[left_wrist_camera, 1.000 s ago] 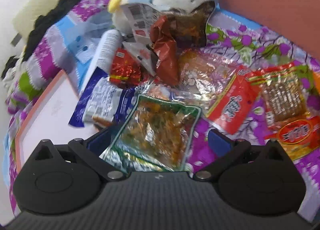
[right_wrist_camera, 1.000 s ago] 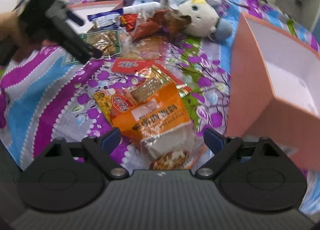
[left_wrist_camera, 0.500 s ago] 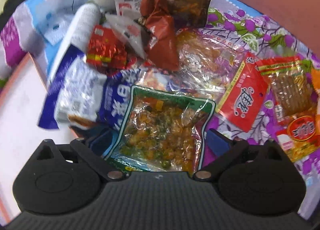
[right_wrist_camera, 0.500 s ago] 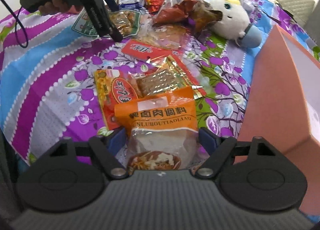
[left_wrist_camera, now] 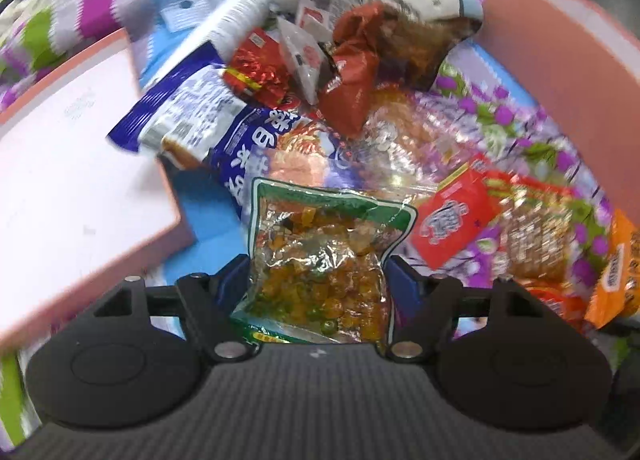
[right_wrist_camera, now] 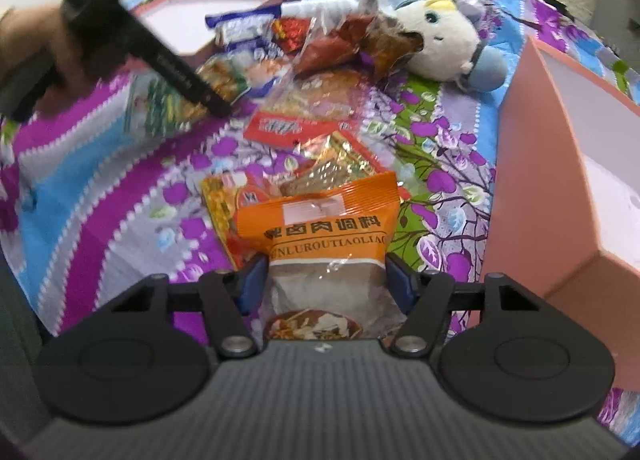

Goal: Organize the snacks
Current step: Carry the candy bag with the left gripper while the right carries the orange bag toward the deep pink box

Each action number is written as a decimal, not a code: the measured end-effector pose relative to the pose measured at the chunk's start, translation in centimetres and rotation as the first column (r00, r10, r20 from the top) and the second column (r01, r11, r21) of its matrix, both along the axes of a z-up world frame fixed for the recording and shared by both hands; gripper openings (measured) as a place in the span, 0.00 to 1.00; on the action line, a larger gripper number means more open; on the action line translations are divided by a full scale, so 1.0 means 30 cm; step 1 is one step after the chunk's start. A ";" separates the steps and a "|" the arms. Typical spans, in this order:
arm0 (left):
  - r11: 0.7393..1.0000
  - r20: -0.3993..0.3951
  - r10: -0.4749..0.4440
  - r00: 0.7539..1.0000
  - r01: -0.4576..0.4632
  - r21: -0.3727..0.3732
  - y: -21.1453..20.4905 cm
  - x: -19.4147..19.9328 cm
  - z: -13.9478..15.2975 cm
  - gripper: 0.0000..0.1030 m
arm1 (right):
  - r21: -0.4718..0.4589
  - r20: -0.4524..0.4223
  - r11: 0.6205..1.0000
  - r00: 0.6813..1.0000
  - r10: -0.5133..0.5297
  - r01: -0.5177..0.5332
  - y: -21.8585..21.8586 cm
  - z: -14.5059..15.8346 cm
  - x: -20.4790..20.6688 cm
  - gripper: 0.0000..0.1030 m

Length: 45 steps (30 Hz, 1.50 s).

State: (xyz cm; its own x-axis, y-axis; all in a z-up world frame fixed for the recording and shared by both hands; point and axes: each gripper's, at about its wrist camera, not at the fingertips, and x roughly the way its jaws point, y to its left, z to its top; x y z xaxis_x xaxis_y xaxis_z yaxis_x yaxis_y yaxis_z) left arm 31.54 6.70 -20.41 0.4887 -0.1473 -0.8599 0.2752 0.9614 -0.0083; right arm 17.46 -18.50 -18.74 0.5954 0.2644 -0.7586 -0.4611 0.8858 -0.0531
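Green packet (left_wrist_camera: 316, 272) lying lengthwise between the left gripper's (left_wrist_camera: 316, 280) blue pads, clamped at both side edges, long axis pointing away toward the snack pile (left_wrist_camera: 320, 72). Orange packet (right_wrist_camera: 320, 236) sitting likewise inside the right gripper (right_wrist_camera: 324, 276), pinched. Pink box (right_wrist_camera: 560, 164) standing just right of it, lid (left_wrist_camera: 72, 180) just left of the green one.

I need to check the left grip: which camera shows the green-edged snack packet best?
The left wrist view: the green-edged snack packet fills the centre, sharp, between the left gripper fingers. In the right wrist view the packet is small, motion-blurred and partly hidden behind that gripper.
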 end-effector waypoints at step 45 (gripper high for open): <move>0.932 0.234 0.214 0.948 -0.127 -0.338 -0.349 -0.773 0.600 0.76 | 0.279 0.257 0.910 0.889 -0.378 0.306 -0.247 0.503 -0.416 0.63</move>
